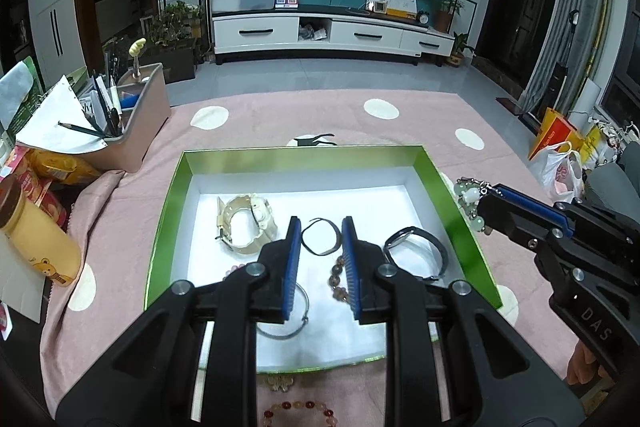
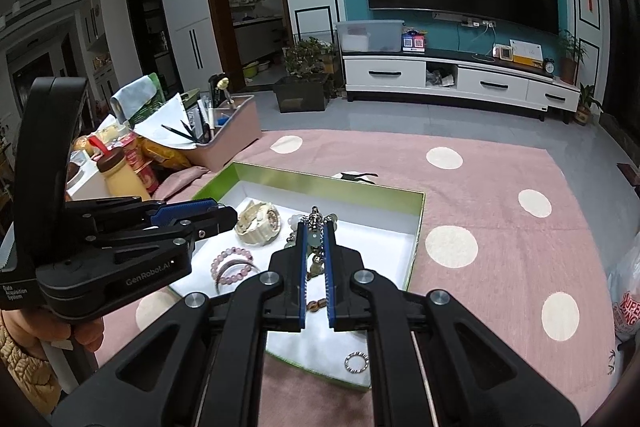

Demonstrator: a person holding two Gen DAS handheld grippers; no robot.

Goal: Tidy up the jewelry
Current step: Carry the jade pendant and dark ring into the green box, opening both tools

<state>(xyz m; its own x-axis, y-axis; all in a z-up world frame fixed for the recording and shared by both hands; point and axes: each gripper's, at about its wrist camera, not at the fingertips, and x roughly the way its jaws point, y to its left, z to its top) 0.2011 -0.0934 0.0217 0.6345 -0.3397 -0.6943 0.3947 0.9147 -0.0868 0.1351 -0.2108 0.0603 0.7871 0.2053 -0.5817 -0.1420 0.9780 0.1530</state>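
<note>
A shallow open cardboard box (image 1: 434,163), green on its walls and white inside, sits on a pink cloth with cream dots (image 1: 280,119) that covers the table. Inside the box, near its far left corner, lies a cream plastic wristwatch (image 1: 246,223). A thin black band (image 1: 320,237) lies at the middle, and a black wristwatch (image 1: 416,253) lies by the right wall. A string of brown beads (image 1: 336,277) and a thin silver bangle (image 1: 286,323) lie nearer the front edge. A pink bead bracelet (image 2: 234,265) lies toward the front left.

The left gripper (image 1: 320,263) hovers over the box's middle, its blue pads a narrow gap apart, with nothing between them.

The right gripper (image 2: 316,259) is closed on a pale green bead bracelet with silver charms (image 2: 316,227), held above the box's right wall.

Outside the box, on the cloth by its front edge, lie a red and amber bead bracelet (image 1: 300,413) and a small silver ring (image 2: 356,363).
</note>
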